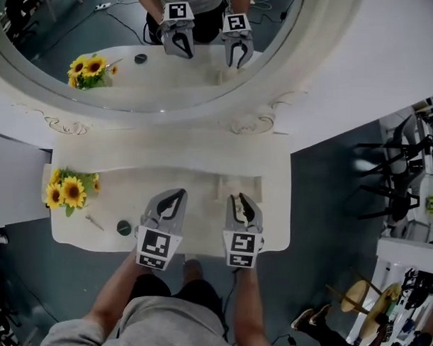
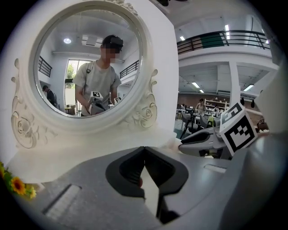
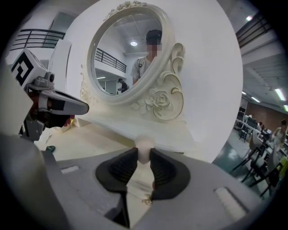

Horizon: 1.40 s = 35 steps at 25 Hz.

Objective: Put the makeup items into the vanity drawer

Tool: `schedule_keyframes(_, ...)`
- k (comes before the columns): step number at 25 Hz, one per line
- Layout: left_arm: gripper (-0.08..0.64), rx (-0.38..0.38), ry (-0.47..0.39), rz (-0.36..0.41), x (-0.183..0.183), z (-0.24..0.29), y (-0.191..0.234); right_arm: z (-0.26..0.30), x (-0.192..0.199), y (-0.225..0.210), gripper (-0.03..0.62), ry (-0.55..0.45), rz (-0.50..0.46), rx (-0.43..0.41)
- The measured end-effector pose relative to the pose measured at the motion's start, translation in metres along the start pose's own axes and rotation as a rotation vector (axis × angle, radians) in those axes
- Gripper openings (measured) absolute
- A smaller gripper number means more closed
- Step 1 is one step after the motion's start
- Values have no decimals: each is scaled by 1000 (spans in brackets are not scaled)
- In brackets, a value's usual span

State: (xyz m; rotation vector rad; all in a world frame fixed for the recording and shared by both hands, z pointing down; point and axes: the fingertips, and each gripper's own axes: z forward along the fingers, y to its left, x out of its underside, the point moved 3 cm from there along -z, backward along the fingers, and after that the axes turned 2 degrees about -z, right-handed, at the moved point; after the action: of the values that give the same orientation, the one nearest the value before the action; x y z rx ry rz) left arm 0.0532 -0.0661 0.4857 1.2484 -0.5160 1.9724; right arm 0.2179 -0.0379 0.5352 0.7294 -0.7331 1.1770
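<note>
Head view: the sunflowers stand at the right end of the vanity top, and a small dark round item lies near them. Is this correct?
Not quite. The sunflowers stand at the left end of the vanity top, not the right, as the head view shows. The small dark round item does lie near them.

A large lab-like hall: the white vanity stands beside equipment tripods, under a railed mezzanine.
</note>
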Motion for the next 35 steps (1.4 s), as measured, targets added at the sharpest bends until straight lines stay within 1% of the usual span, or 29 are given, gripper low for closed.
schedule_keyframes(4,11,5,32,-6,10,8,-1,10,13,-1,97,32,12,-9)
schedule_keyframes(9,11,10,52,-9,18,14,-1,18,20,1,101,54,14,-14)
schedule_keyframes(14,11,16,62,-9,22,14,-1,18,21,3,118,48,34,-15)
schedule_keyframes(17,11,17,61,-8,23,12,-2,16,21,3,147,42,56,-16)
schedule_keyframes(22,11,13,55,-4,22,8,-3,12,21,2,147,35,59,-11)
schedule_keyframes(28,11,1,19,4,10,-4,-2,0,6,5,147,-2,52,-3)
schedule_keyframes(35,11,-34,-56,25,-22,-26,7,-22,-35,8,147,-102,47,8)
